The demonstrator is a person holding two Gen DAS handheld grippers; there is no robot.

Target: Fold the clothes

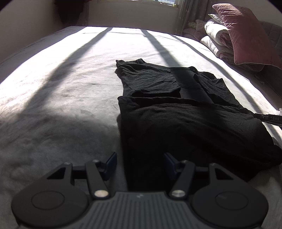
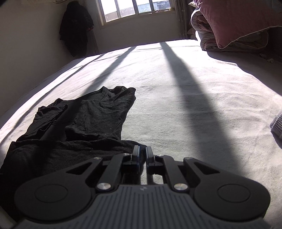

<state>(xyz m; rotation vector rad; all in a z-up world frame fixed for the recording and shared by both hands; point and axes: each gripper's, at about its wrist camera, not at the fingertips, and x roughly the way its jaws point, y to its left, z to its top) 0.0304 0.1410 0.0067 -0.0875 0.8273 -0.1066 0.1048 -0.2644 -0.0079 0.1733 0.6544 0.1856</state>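
On the wide bed [image 2: 176, 98], covered by a pale grey sheet, I see strong sunlight crossed by long dark bars of shadow from the window [image 2: 134, 8] on the far wall. At the head side lies a pink pillow [image 1: 246, 33] leaning on a folded white quilt [image 1: 216, 38], and some dark clothing [image 2: 75, 30] hangs in the corner of the room beside the window. The black shirt [image 1: 185, 112] lies on the sheet, partly folded, with its sleeves turned inward and its lower part bunched near me. My left gripper [image 1: 140, 164] hangs over the near edge of the shirt with the fingers well apart and nothing pressed between them. My right gripper [image 2: 142, 155] is at the shirt's other edge, its fingers almost together with a narrow gap; I cannot tell if any cloth is caught there.
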